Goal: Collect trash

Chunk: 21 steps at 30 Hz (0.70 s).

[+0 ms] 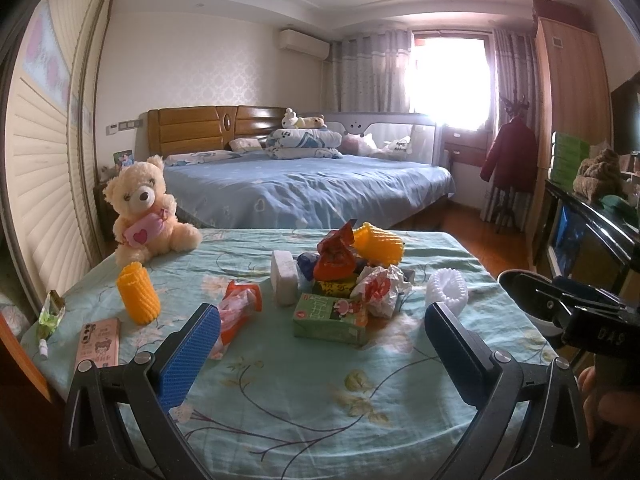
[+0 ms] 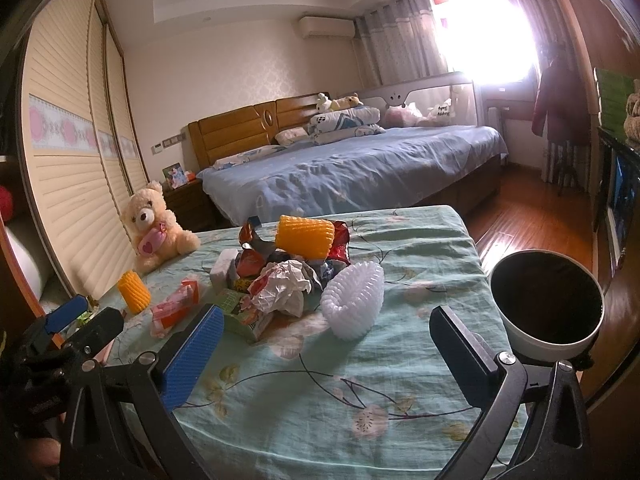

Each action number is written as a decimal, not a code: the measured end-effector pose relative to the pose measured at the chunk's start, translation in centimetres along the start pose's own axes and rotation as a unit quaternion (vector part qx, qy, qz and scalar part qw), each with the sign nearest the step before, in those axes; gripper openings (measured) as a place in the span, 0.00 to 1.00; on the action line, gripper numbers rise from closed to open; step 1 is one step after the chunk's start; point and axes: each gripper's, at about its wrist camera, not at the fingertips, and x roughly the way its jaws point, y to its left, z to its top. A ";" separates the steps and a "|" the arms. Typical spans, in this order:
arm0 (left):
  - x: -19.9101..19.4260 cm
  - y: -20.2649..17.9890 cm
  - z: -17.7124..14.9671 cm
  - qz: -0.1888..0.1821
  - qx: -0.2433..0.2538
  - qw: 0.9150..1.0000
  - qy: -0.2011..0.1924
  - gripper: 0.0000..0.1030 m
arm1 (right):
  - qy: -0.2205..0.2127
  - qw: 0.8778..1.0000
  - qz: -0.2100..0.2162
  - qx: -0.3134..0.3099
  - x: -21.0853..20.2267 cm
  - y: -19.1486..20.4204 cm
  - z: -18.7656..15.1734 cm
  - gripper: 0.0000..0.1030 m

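I see nothing collected so far: the trash pile sits mid-table, the bin just off its right edge looks empty. My left gripper and right gripper hover with jaws spread, holding nothing, so everything remains to pick up

Home bedroom, bed, wardrobe, curtains

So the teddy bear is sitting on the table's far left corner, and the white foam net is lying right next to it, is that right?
Not quite. The teddy bear does sit at the table's far left corner, but the white foam net lies on the right of the trash pile, well apart from it, as the right wrist view shows.
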 end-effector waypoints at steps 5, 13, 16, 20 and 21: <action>0.2 0.2 0.0 0.000 -0.003 1.000 0.004 0.99 | 0.003 1.000 -0.001 0.001 0.1 0.0 -0.2 1.00; 1.8 0.8 -0.3 0.000 -0.016 1.000 0.025 0.99 | 0.030 0.999 -0.001 0.010 1.9 -0.7 -0.9 1.00; 2.7 0.9 -0.4 0.001 -0.018 0.999 0.035 0.99 | 0.044 0.999 -0.001 0.011 2.6 -0.9 -0.9 1.00; 4.2 1.0 -0.5 -0.001 -0.019 0.998 0.054 0.99 | 0.063 0.998 0.000 0.013 4.0 -1.2 -1.1 0.99; 4.7 1.0 -0.5 -0.005 -0.020 0.998 0.062 0.99 | 0.068 0.998 0.000 0.015 4.4 -1.3 -1.1 0.99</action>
